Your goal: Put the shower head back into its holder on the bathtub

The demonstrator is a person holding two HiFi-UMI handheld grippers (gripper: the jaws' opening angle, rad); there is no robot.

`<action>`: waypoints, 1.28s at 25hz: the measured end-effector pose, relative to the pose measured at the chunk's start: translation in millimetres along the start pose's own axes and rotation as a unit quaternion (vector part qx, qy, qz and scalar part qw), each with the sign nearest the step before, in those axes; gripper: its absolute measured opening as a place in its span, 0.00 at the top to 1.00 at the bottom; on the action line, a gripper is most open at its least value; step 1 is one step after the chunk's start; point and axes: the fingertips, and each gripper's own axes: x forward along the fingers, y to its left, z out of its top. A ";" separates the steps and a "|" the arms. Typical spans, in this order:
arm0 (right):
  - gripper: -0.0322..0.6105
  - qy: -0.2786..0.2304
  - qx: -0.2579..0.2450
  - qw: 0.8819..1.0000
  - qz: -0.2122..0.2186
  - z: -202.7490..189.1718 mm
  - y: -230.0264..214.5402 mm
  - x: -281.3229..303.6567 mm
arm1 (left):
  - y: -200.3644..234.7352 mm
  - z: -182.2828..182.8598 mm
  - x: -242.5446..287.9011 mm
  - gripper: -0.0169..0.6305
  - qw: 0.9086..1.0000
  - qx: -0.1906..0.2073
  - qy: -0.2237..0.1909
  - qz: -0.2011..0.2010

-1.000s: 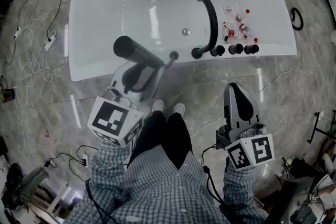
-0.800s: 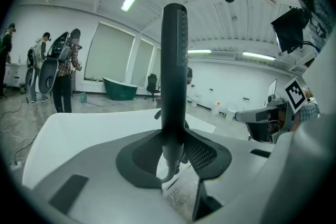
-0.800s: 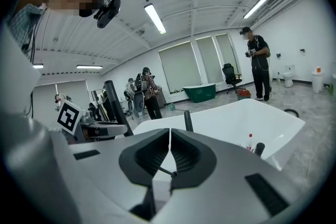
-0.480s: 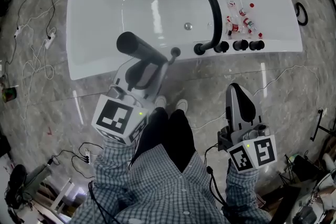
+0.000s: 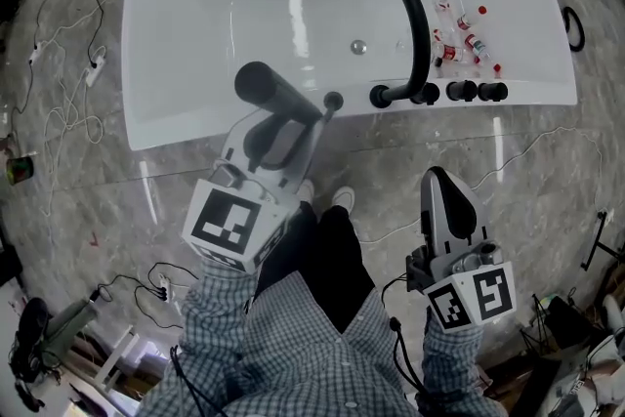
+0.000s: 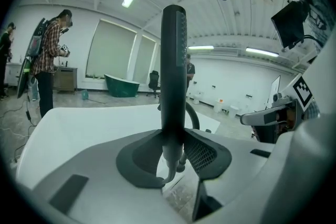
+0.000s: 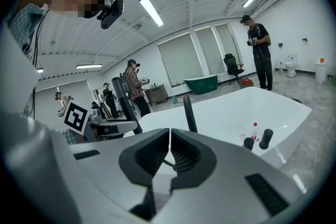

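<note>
**Head view: shower head held in my left claw, holder not yet reached**

Head view shows little real progress over the last second. The whole picture has drifted, so the white oval bathtub (image 5: pixel 176 122) sits slightly further right in frame. My left gripper (image 5: pixel 283 134) and its load stand in nearly the same relation to the tub's near rim as before. I judge this a carry in hand, not a placement; seating is still to do.

Grip: the left gripper is clamped on the dark cylindrical hand-held shower head (image 5: pixel 283 96). Left gripper view confirms it. The wand rises upright from between both pads, gripped near its lower end, with a pale tapered stub showing below the jaws.

Position: the wand lies tilted across the near rim, thick end above the basin. Its thin end is over the rim edge, just left of the base of the black arched faucet (image 5: pixel 418 24) and apart from it. Three black round knobs (image 5: pixel 459 92) stand in a row on the rim beyond that base. Which fitting is the holder I cannot tell.

My right gripper (image 5: pixel 441 186) is unchanged. It is held low over the grey marbled floor (image 5: pixel 547 171), well apart from the tub, jaws together on nothing.
</note>
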 end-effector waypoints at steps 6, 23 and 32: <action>0.92 0.010 -0.004 1.000 0.004 -15.0 -10.4 15.7 | 8.5 -17.0 16.5 0.77 1.000 -0.004 0.009 0.005; 0.92 0.038 0.008 0.999 -0.004 -55.5 -34.4 50.2 | 28.4 -60.8 57.3 0.77 1.000 -0.008 0.020 -0.006; 0.92 0.041 0.020 0.999 -0.014 -73.9 -43.2 63.4 | 38.9 -81.1 77.0 0.77 1.000 -0.009 0.023 -0.009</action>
